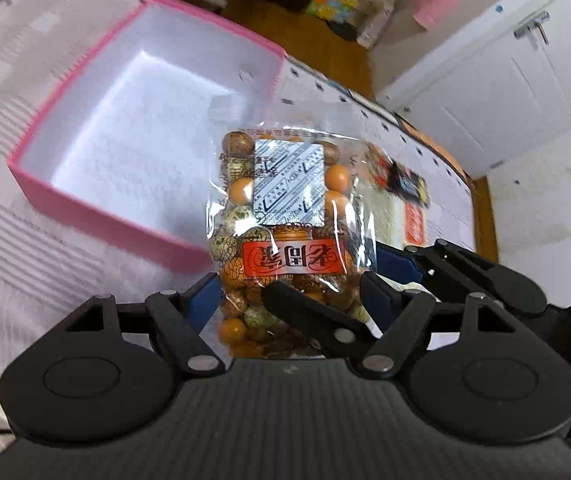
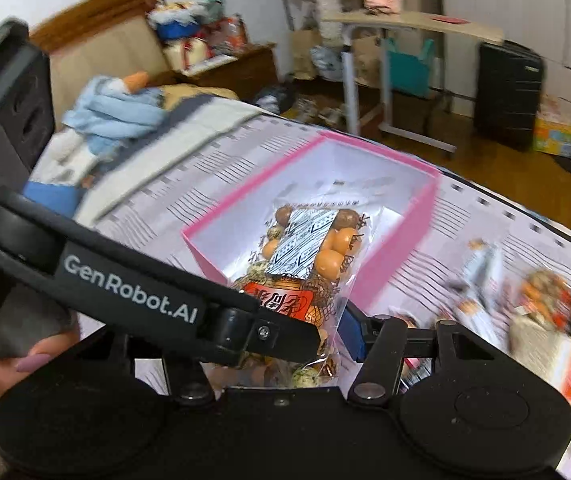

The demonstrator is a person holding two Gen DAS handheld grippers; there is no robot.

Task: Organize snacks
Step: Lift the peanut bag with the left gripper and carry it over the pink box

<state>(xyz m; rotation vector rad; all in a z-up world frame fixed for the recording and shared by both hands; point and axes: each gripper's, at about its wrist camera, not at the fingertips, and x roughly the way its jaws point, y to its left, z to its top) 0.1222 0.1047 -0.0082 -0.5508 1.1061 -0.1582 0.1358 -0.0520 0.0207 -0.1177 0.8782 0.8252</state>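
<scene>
A clear snack bag (image 1: 285,232) of orange and speckled coated nuts, with a red label and a white sachet inside, stands in the middle of the left wrist view, in front of the open pink box (image 1: 97,216) that fills the upper left of the frame. The box rests on a patterned bedspread (image 1: 17,240).

The bag's lower part sits between the blue-padded fingers (image 1: 205,300) of the left gripper (image 1: 291,296); the right gripper (image 2: 285,340) crosses in from the lower right, one black finger lying over the bag's bottom. Both pairs of fingers appear clenched on the bag.

In the right wrist view the bag (image 2: 305,264) rises at centre, its top overlapping the box (image 2: 397,240). More snack packets (image 2: 557,320) lie blurred at the right edge.
</scene>
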